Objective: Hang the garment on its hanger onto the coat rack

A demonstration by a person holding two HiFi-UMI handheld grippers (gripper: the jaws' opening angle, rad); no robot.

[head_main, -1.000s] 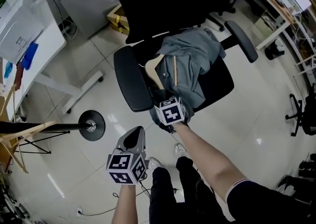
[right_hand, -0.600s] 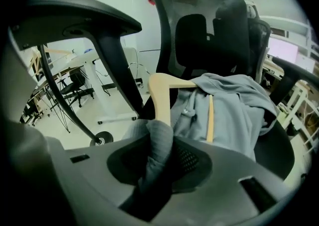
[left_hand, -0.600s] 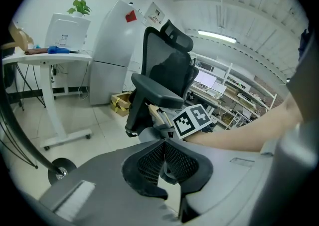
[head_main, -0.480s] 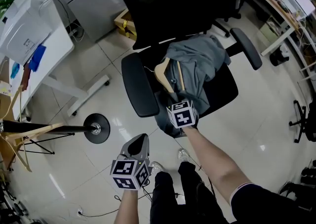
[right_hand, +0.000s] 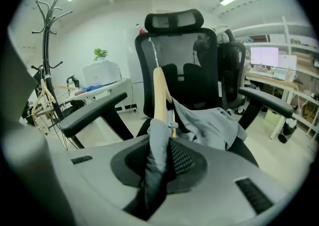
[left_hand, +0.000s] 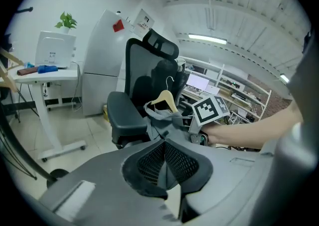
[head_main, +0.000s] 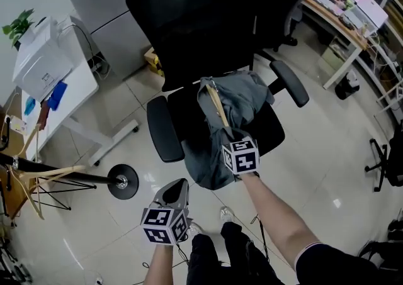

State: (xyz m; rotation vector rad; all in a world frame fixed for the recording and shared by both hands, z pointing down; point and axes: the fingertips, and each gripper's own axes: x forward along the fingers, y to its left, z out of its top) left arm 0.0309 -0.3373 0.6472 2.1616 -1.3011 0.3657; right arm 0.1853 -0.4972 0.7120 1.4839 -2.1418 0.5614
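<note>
Here the grey garment (head_main: 242, 95) lies bunched on the seat of a black chair (head_main: 189, 32). One fold of it is drawn up and hangs over the seat's front edge. Its wooden hanger (head_main: 216, 102) stands tilted out of the cloth, with the wire hook toward the backrest. The right gripper (head_main: 232, 142) has that fold. Its jaws have just been closing and now pinch the cloth between them, with the hanger's lower end just above the pads. The left gripper (head_main: 175, 188) hovers apart over the floor, its jaws together on nothing. The rack (head_main: 121, 183) stands to the left on a round base, well apart from the chair. Beyond it a white tabletop (head_main: 69, 76) carries a printer (head_main: 39, 63) beside a plant (head_main: 19, 24). A cabinet (left_hand: 102, 65) behind the chair bears a red label (left_hand: 118, 25), its print too small to read.
</note>
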